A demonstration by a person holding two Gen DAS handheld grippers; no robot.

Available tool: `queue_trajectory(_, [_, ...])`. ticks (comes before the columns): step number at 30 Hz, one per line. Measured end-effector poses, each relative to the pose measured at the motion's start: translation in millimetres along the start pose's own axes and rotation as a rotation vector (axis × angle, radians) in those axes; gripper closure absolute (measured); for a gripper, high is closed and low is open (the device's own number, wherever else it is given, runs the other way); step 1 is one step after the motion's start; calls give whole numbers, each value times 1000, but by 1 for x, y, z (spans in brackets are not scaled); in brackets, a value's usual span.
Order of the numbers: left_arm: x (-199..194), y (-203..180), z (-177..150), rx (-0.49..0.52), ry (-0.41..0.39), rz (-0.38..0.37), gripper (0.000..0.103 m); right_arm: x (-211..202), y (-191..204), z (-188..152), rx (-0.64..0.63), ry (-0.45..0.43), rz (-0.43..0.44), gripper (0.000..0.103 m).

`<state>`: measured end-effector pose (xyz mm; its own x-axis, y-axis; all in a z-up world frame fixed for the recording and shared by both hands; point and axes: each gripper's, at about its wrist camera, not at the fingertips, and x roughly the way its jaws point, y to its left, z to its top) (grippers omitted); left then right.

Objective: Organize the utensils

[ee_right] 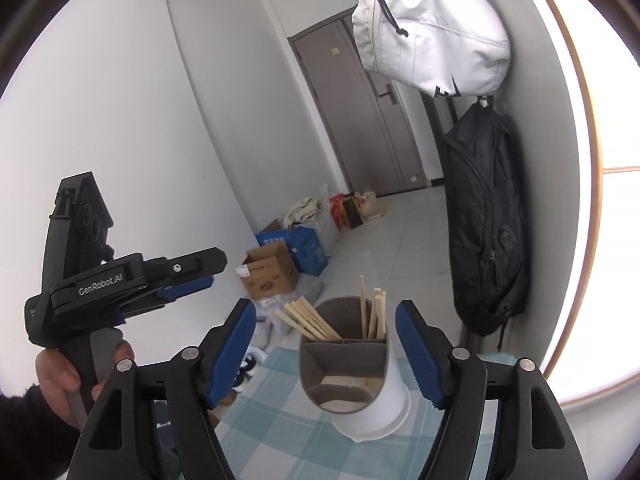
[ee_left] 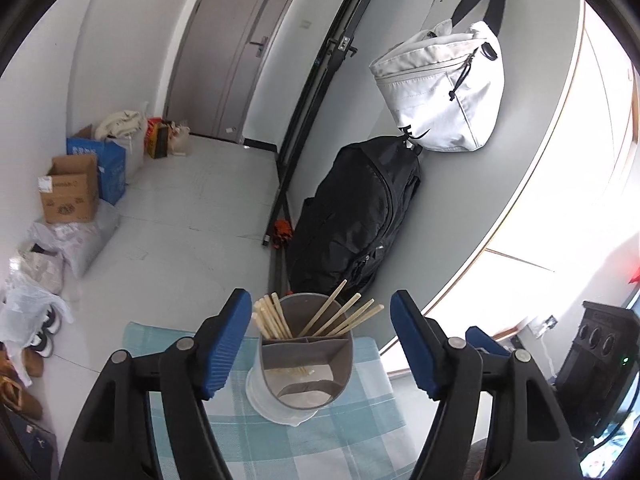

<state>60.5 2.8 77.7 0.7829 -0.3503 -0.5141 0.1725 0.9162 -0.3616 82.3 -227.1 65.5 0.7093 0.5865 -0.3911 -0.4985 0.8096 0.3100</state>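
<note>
A round utensil holder (ee_left: pixel 306 364) (ee_right: pixel 352 364), with a white base and a grey divided insert, stands upright on a teal-and-white checked cloth (ee_left: pixel 340 440) (ee_right: pixel 280 420). Wooden chopsticks fill its two far compartments, one bundle leaning left (ee_left: pixel 272 318) (ee_right: pixel 306 320) and one right (ee_left: pixel 344 316) (ee_right: pixel 374 314). The near compartments look empty. My left gripper (ee_left: pixel 319 295) is open, its blue pads on either side of the holder without touching it. My right gripper (ee_right: pixel 326 305) is also open around the holder, with nothing gripped. The right wrist view shows the left gripper (ee_right: pixel 188 276) at the left, held by a hand (ee_right: pixel 60 376).
The clothed table ends just beyond the holder, with floor below. A black backpack (ee_left: pixel 360 216) (ee_right: pixel 484 220) and a white bag (ee_left: pixel 440 88) (ee_right: pixel 428 28) hang on the wall to the right. Cardboard boxes (ee_left: pixel 70 192) (ee_right: pixel 272 272), plastic bags and shoes line the floor at the left.
</note>
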Motion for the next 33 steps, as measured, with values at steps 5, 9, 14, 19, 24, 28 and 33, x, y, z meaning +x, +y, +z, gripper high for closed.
queue_trajectory(5, [-26, -9, -11, 40, -65, 66, 27, -28, 16, -3, -46, -72, -21, 14])
queue_trajectory(9, [-49, -10, -20, 70, -148, 123, 23, -46, 30, -7, -71, -104, -6, 3])
queue_trajectory(14, [-65, -11, -35, 87, -193, 156, 11, -64, 44, -20, -116, -142, -9, 0])
queue_trajectory(19, [-72, -12, -56, 118, -216, 195, 3, -72, 48, -39, -138, -164, -48, 0])
queue_trajectory(24, [-68, -6, -80, 140, -227, 218, 3, -72, 44, -60, -103, -169, -61, 0])
queue_trajectory(28, [-64, 3, -94, 156, -244, 240, 3, -67, 43, -72, -92, -165, -66, 0])
queue_trajectory(33, [-52, 17, -102, 134, -227, 282, 3, -57, 48, -89, -184, -127, -94, 0])
